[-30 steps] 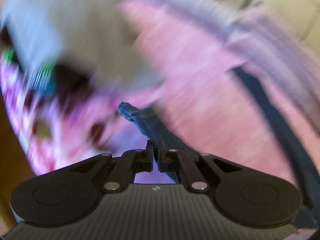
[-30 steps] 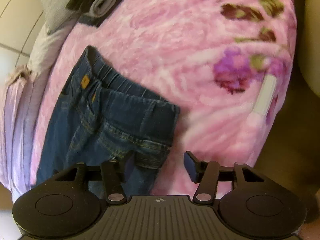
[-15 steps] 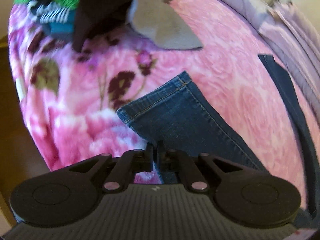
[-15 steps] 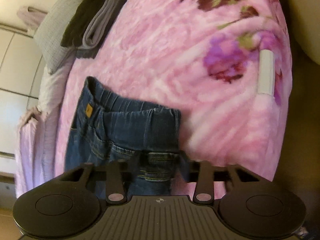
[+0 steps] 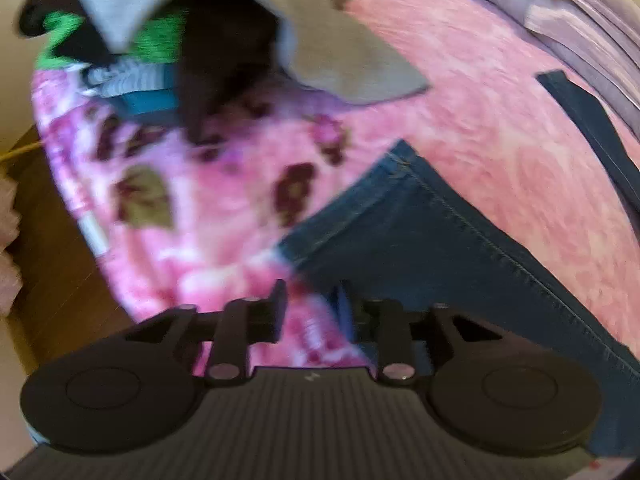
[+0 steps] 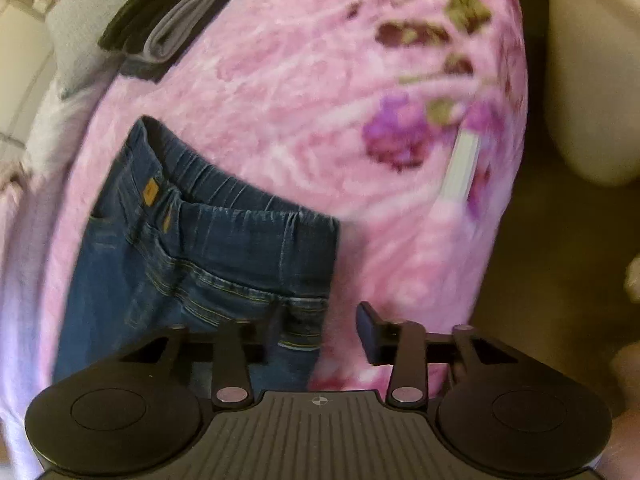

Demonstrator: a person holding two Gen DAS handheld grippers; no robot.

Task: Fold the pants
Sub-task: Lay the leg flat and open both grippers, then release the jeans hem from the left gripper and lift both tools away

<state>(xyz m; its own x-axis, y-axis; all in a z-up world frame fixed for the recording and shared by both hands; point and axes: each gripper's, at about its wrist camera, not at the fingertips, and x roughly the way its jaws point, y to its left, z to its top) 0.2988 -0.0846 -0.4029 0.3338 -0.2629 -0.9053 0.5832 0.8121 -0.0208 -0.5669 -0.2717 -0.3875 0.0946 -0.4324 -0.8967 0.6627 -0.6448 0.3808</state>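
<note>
Across the bed, a pink floral blanket (image 6: 304,128) covers nearly all that either camera takes in, and the jeans (image 6: 192,264) lie flat on it. They look to be halved lengthwise already, one leg over the other: the right wrist view shows the waistband doubled, with a tan label (image 6: 151,192) near its far corner, while the left wrist view shows what reads as a single leg's width ending in one hem (image 5: 360,196). That first fold I judge done; the crosswise folds, hem toward waist, are not yet made, since the garment is stretched out at full length between the two hands.

Beyond the hem sits a loose heap of other clothes (image 5: 192,40), grey, black and green, well apart from the denim. A small stack of folded dark and grey garments (image 6: 168,28) rests near the pillow end, past the waistband.

Smallest come the tools. The left tongs (image 5: 310,300) have just been opening; their jaws stand narrowly apart over the near edge of the leg, gripping nothing I can see, though blur hides the contact. The right tongs (image 6: 322,324) have also just been opening, moderately wide, straddling the waistband's near corner without pinching it.
</note>
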